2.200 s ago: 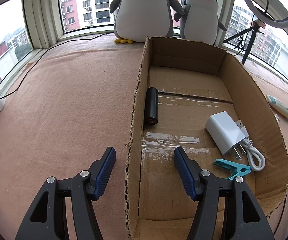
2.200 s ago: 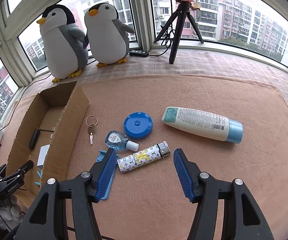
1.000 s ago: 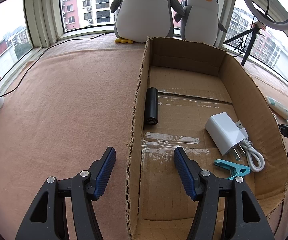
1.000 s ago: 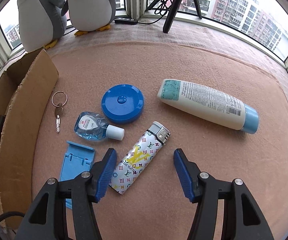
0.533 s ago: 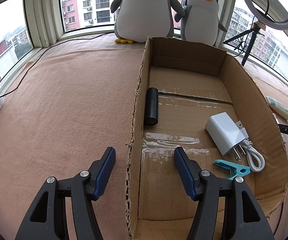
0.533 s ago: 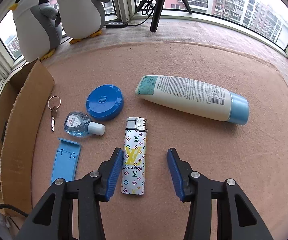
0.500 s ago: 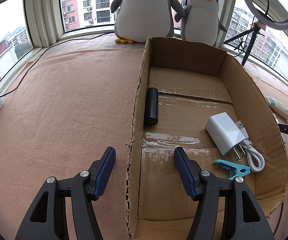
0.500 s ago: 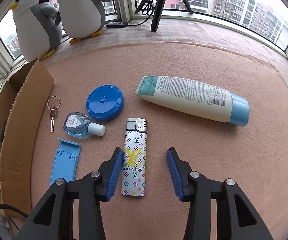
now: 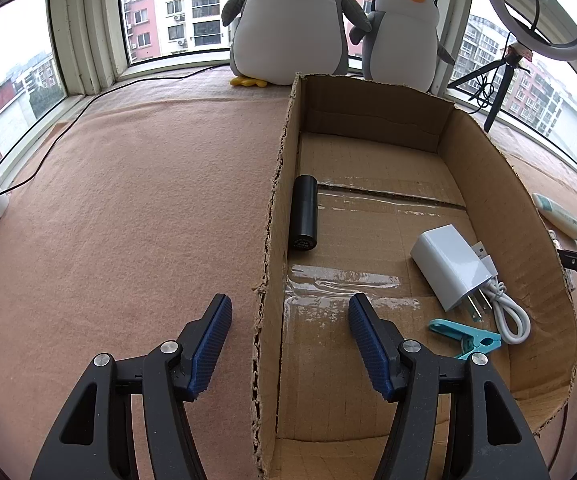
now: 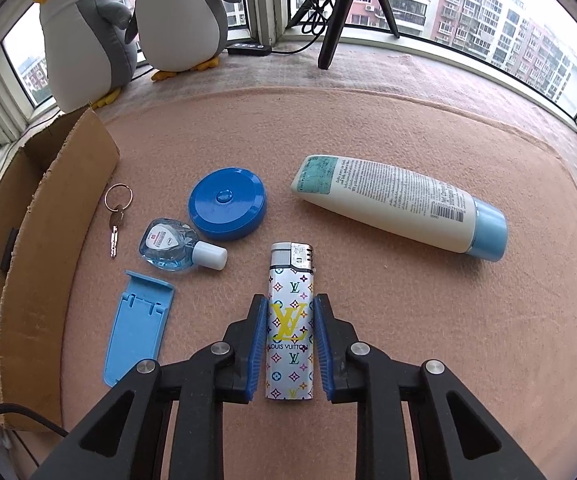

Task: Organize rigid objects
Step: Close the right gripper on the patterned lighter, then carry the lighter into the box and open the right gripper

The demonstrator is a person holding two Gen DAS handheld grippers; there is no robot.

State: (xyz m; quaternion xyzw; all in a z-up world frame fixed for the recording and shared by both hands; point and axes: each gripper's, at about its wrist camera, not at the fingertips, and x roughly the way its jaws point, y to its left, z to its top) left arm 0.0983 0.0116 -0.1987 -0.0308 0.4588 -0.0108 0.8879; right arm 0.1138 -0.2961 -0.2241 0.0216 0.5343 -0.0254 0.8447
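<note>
step: grasping lighter for boxing
right gripper: pads closed onto lighter's sides, lighter lies lengthwise between fingers on mat
left gripper: wide apart, empty, straddling cardboard box wall
next: lift, carry over the box wall

white monogram-patterned lighter, blue lid

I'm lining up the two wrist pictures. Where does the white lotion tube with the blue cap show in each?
Left wrist: lotion tube at far right, beyond the box wall.
Right wrist: lotion tube right of centre, lying on the blanket.
Shared landmark: cardboard box.
</note>
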